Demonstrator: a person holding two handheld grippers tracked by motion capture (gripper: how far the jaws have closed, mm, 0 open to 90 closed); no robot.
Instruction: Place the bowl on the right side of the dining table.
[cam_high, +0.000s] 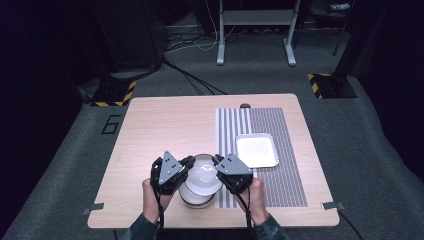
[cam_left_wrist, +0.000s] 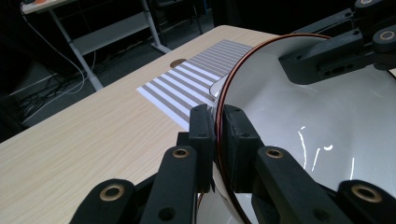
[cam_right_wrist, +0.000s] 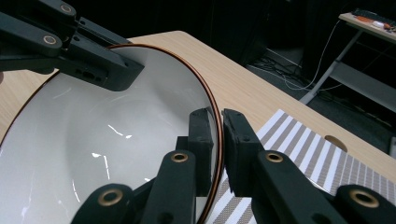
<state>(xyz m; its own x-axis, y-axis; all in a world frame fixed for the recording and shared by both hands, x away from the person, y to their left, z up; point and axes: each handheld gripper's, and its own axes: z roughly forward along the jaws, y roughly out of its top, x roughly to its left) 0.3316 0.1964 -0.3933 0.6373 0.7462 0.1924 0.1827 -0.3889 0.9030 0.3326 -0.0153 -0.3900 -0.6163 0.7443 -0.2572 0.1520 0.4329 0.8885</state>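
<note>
one wooden table (cam_high: 165, 125), pale, with a striped mat (cam_high: 290, 180) on its 3 o'clock half. one white square tray (cam_high: 257, 150) on the mat, toward 2 o'clock of the bowls. at 6 o'clock on the table, near the front edge, two white bowls in the high view: an upper bowl (cam_high: 203, 175) raised and tilted, and a lower bowl (cam_high: 195, 198) peeking out beneath it, standing on the wood just beside the mat's edge.

two hands in from 6 o'clock: left hand (cam_high: 151, 196) and right hand (cam_high: 256, 196), forearms converging, each wrapped round a tool. left gripper (cam_high: 189, 161) clamped on the upper bowl's rim at 9 o'clock; right gripper (cam_high: 217, 159) clamped on the same rim at 3 o'clock.

left gripper view: left gripper (cam_left_wrist: 217, 140) pinching the thin brown-edged rim (cam_left_wrist: 229, 84), one jaw inside, one outside; the other tool across the bowl at 1 o'clock; a round hole (cam_left_wrist: 177, 63) in the tabletop past the mat. right gripper view: right gripper (cam_right_wrist: 218, 149) biting the rim likewise, glossy inside (cam_right_wrist: 93, 140) of the bowl with light glints, a desk frame (cam_right_wrist: 345, 70) on the floor beyond. lower bowl seen from above, hidden in both close views.
</note>
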